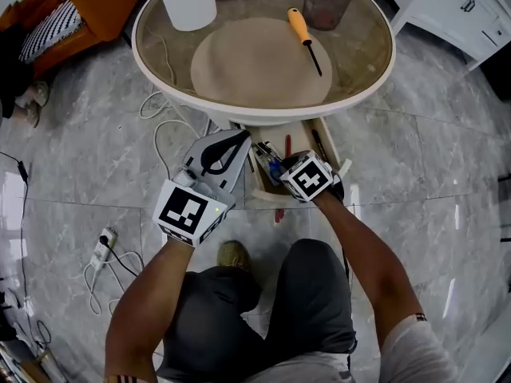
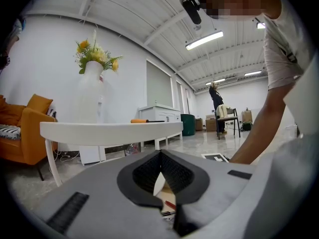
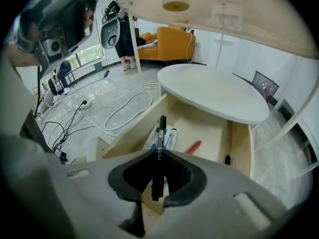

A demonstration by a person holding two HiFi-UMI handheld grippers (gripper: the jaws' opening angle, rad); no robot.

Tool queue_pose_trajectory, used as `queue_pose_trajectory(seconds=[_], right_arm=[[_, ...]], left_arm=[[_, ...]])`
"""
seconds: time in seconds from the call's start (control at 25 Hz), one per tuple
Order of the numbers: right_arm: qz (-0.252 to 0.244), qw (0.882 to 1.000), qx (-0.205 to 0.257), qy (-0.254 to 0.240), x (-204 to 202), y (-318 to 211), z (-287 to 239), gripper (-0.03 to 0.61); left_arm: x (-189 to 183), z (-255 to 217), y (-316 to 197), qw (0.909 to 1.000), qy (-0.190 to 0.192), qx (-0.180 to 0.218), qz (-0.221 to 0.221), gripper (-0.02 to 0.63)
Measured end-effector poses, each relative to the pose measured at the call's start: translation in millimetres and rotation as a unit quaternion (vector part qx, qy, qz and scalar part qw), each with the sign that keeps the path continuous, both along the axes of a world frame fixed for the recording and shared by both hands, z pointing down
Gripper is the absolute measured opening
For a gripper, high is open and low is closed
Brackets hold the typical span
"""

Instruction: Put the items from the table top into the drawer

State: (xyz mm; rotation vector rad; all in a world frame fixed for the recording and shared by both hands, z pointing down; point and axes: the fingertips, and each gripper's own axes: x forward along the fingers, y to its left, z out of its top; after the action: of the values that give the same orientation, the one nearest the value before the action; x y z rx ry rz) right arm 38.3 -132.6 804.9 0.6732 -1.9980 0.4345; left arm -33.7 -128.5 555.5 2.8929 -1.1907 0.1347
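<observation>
Over grey marble flooring (image 1: 88,162), an orange screwdriver (image 1: 303,32) is lying on the round worktop (image 1: 378,80). The right tongs (image 3: 158,152) are pinching a black pen (image 3: 160,131) above the open drawer (image 3: 207,126); the left tongs (image 2: 160,153) are hanging closed, empty.

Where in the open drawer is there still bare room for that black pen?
The drawer's far end is bare wood, beyond the red pen and right of the markers. It is crowded along the left wall, where the markers lie.
</observation>
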Motion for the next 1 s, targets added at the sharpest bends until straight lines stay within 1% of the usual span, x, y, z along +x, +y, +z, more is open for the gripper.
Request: queue_pose_trajectory(seconds=[0.16, 0.44, 0.64, 0.84, 1.0], right_arm=[[-0.002, 1.0, -0.02, 0.02, -3.3, 1.5, 8.7, 0.048], [0.002, 0.999, -0.025, 0.028, -4.6, 3.2, 15.0, 0.049], [0.003, 1.0, -0.013, 0.003, -4.6, 4.5, 6.6, 0.072], [-0.009, 0.999, 0.013, -0.034, -7.6, 9.4, -9.6, 0.075], [-0.011, 0.997, 0.046, -0.068, -7.1, 14.5, -30.7, 0.075]], left_arm=[[-2.0, -3.9, 4.3, 1.0, 0.004, 0.003, 0.0, 0.0], [1.6, -8.4, 12.7, 0.9998, 0.001, 0.015, 0.009, 0.0], [5.7, -11.0, 15.4, 0.9998, 0.0, 0.016, 0.012, 0.0], [6.2, -13.7, 18.8, 0.9997, -0.002, 0.019, 0.013, 0.0], [5.8, -15.4, 21.9, 0.9997, -0.005, 0.021, 0.012, 0.0]])
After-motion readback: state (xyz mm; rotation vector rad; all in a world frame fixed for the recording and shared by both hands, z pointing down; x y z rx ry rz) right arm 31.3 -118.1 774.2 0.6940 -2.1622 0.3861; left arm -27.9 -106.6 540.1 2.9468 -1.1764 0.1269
